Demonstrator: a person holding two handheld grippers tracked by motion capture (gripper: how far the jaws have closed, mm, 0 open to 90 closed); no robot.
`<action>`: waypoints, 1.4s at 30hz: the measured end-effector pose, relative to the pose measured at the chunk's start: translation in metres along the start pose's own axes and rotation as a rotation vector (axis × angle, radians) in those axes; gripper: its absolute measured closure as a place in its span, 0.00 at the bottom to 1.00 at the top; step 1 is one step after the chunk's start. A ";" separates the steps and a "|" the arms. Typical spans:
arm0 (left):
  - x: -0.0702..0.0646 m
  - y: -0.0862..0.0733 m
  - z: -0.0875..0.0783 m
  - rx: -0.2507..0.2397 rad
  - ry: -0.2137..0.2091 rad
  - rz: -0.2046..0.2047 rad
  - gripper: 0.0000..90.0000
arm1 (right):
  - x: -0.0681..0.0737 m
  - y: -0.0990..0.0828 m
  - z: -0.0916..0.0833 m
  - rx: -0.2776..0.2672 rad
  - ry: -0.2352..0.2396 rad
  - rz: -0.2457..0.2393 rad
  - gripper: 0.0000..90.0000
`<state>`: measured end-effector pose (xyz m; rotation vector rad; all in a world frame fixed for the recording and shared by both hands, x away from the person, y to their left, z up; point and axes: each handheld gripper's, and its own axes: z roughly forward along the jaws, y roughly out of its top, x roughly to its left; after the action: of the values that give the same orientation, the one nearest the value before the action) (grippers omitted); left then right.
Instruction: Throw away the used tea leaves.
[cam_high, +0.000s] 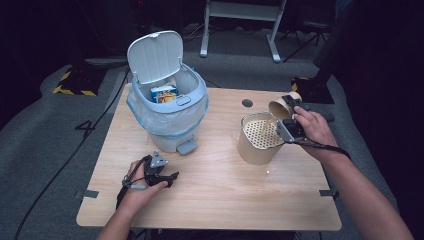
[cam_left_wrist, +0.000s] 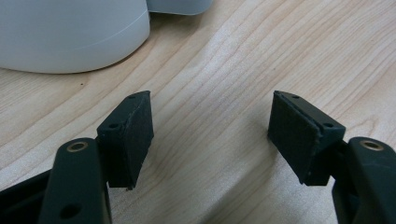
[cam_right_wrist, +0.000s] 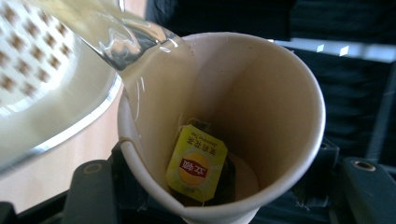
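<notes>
I work at a pale wooden table (cam_high: 215, 200) with a small round hole near its far edge, standing on grey carpet (cam_high: 40, 150). Beyond it, the room is dark; a white desk frame (cam_high: 240, 30) and yellow-black hazard tape (cam_high: 75, 85) show

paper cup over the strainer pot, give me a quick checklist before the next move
1. Grip: right tongs shut on the paper cup, pads at its sides. Ok.
2. Pour lands inside: the liquid runs over the cup's lip onto the perforated insert of the strainer pot. Ok.
3. Tea bag stays in the cup: it sits near the bottom with its yellow tag. Ok.
4. Cup emptied: the bottom is partly hidden by the tea bag. Cannot tell.
5. Bin ready: lid up, liner in, a carton already inside. Ok.
6. Left tongs free: open, nothing between them, over bare table by the bin's base. Ok.
</notes>
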<state>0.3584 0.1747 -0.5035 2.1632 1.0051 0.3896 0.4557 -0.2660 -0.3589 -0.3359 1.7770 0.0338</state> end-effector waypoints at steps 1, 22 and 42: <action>0.000 0.000 0.000 0.000 -0.001 0.000 0.35 | 0.001 0.002 -0.001 0.016 -0.026 -0.040 0.39; 0.000 0.000 0.000 0.000 0.000 0.000 0.35 | 0.024 0.028 -0.016 0.169 -0.377 -0.761 0.40; 0.000 0.000 0.000 0.000 0.000 0.000 0.35 | 0.016 0.031 -0.019 0.171 -0.385 -0.786 0.40</action>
<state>0.3584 0.1746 -0.5035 2.1633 1.0052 0.3897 0.4273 -0.2434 -0.3752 -0.8212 1.1659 -0.5711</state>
